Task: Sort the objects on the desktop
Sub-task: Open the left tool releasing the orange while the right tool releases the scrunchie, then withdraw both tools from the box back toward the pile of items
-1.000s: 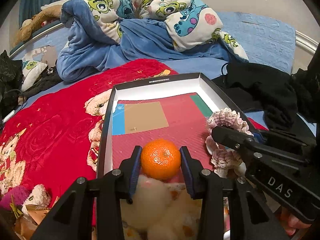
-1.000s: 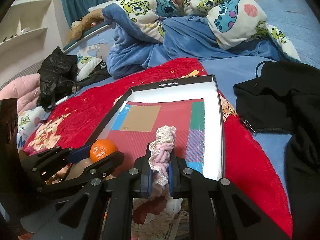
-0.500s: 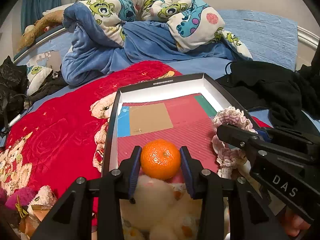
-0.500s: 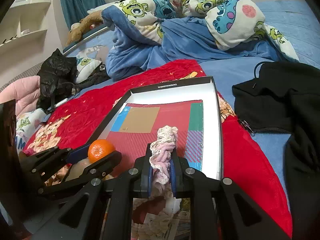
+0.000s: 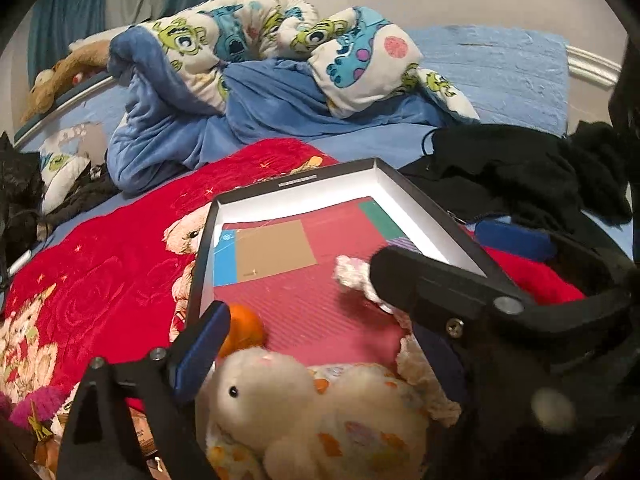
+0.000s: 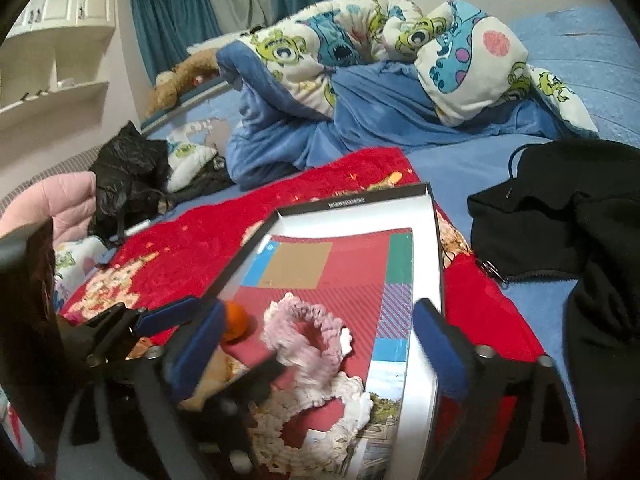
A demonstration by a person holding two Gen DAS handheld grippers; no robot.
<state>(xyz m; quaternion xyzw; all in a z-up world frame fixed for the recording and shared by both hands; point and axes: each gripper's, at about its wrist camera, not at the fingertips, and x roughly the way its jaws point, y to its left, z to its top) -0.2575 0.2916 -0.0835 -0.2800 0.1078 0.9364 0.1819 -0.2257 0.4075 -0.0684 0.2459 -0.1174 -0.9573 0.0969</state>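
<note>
- Both tools have let go since the earlier frame: our left tool [image 5: 320, 344], which had clamped the orange [image 5: 242, 328], is opening, and the fruit now lies on the tray floor just beside its left pad.
- Our right tool [image 6: 316, 344], which had pinched the pink crocheted scrunchie [image 6: 304, 336], is opening too; the scrunchie has dropped onto the tray and spread into a loose ring between the parted pads, and it seems free of both.
- Each tool stands apart with nothing gripped.
- Everything sits on a bed: the black-rimmed tray [image 6: 436, 248], white inside, lies on a red blanket [image 5: 100, 264] printed with teddy bears.
- Farther back we see a crumpled blue duvet [image 5: 280, 80] with cartoon monsters, teal curtains [image 6: 172, 20] and white shelves [image 6: 56, 40]; black clothing [image 6: 560, 208] lies to the right of the tray.
- Inside the tray is a red sheet with a tan square and blue and green patches.
- A pale plush toy [image 5: 304, 404] with orange spots rests at the near end of the tray, close under the left tool.
- The orange is small, round and bright; the scrunchie is frilly, pink fading to cream at its edge.
</note>
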